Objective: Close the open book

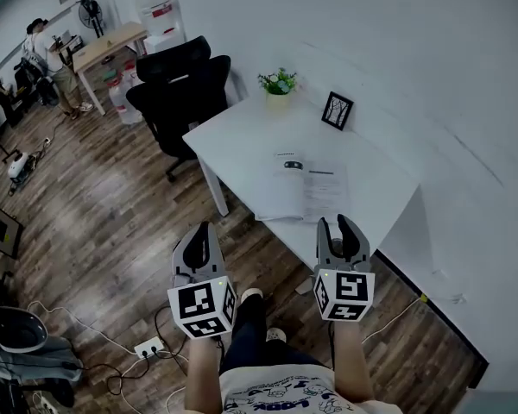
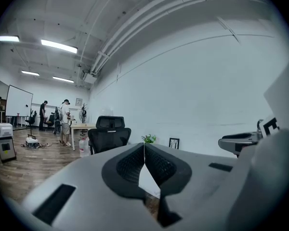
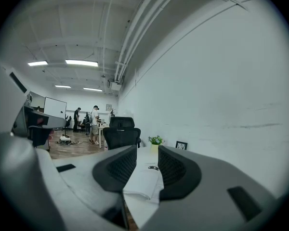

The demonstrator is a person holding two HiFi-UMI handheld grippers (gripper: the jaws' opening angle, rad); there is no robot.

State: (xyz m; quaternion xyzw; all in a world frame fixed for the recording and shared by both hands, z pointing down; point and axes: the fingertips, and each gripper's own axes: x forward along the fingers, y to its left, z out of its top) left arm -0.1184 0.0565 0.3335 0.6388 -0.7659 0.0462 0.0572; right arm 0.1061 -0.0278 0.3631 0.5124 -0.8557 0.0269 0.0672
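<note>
The open book (image 1: 304, 192) lies flat on the white desk (image 1: 233, 141), near its front edge. Both tools hang in front of the desk, apart from the book. The right hand-held gripper (image 1: 339, 231) has spread jaws with nothing between them, and the left hand-held gripper (image 1: 200, 234) is pressed together and empty. To close the book well, I think the right one should catch the outer edge of one page side low and fold it over the spine. The left one should hold the other side down.
</note>
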